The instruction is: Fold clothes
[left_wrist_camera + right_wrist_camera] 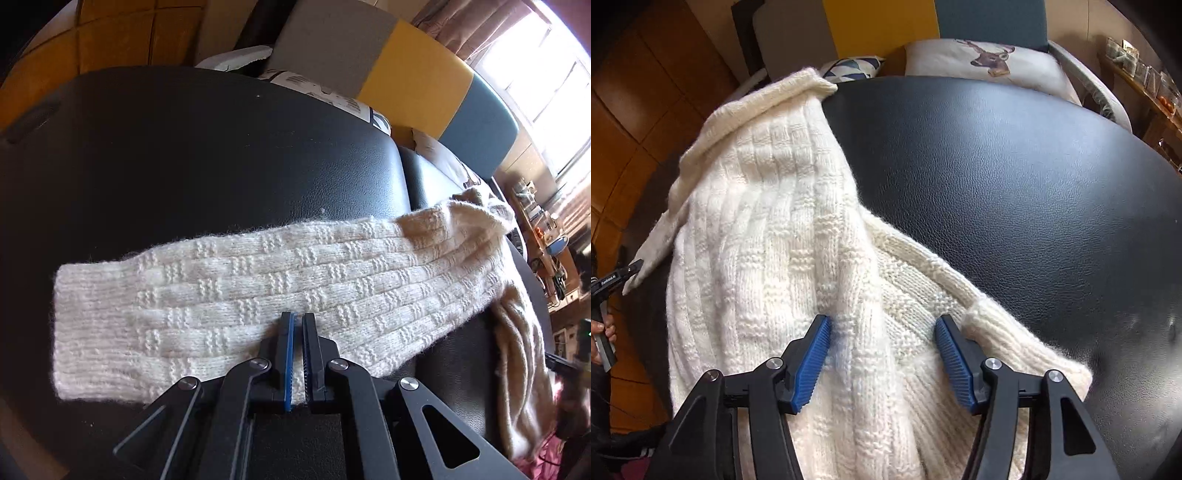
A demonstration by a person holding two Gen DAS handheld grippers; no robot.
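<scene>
While the sweater point(768, 236) drapes over the black seat point(1015, 192), your left gripper point(297, 317) stays out, jaws together and empty; your right gripper point(882, 325) straddles a fold, half-open, unclamped.

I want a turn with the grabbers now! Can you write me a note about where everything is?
Left gripper: shut, tips over the sleeve; whether it pinches any wool I cannot tell.
Right gripper: open, jaws either side of a ridge of the sweater, not gripping.
The cream sweater lies bunched on the black cushion, one sleeve stretched flat, the collar hanging over the edge.
Done: one sleeve laid out.
Left: spread the body flat, then fold.
</scene>
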